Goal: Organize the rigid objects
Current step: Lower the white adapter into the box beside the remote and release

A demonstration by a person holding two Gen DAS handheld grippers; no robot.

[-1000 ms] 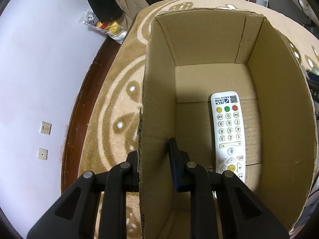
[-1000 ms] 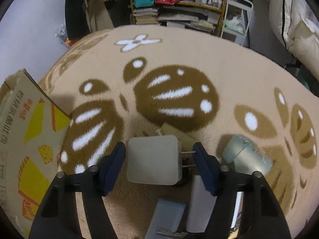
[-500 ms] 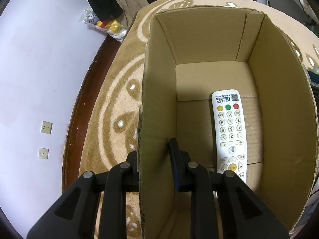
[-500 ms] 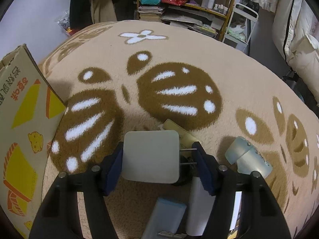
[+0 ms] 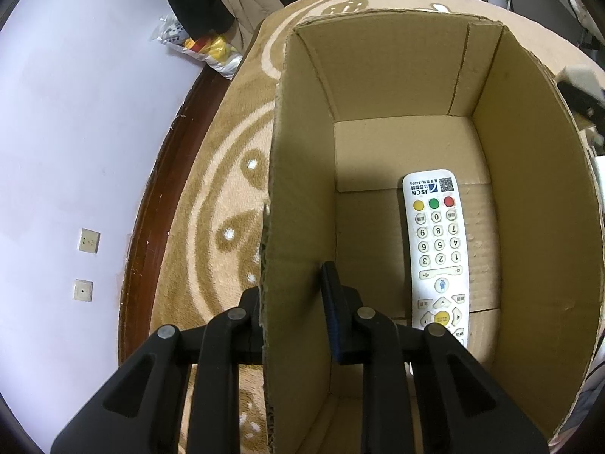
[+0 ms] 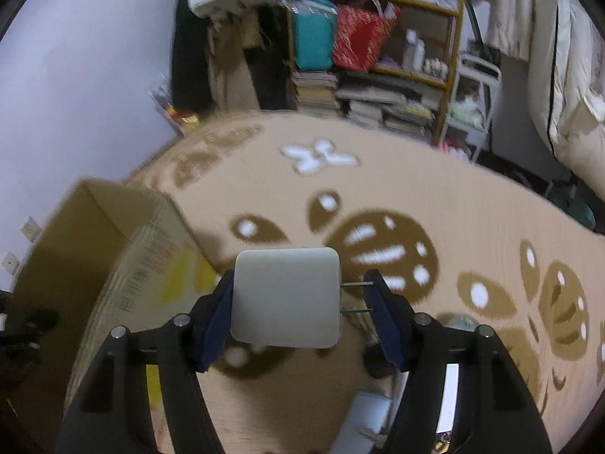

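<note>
The right hand-held gripper [image 6: 298, 310] is clamped on a white plug adapter [image 6: 286, 298], its two prongs against the right pad, held above the patterned rug [image 6: 435, 196]. The left hand-held gripper [image 5: 293, 310] pinches the near wall of the cardboard box [image 5: 382, 64]. Inside lies a white remote [image 5: 436, 242]. Beyond stands a cluttered shelf [image 6: 382, 64].

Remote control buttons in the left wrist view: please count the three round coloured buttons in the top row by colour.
On the remote control lying in the cardboard box:
Yellow button: 1
Green button: 1
Red button: 1
Total: 3
</note>
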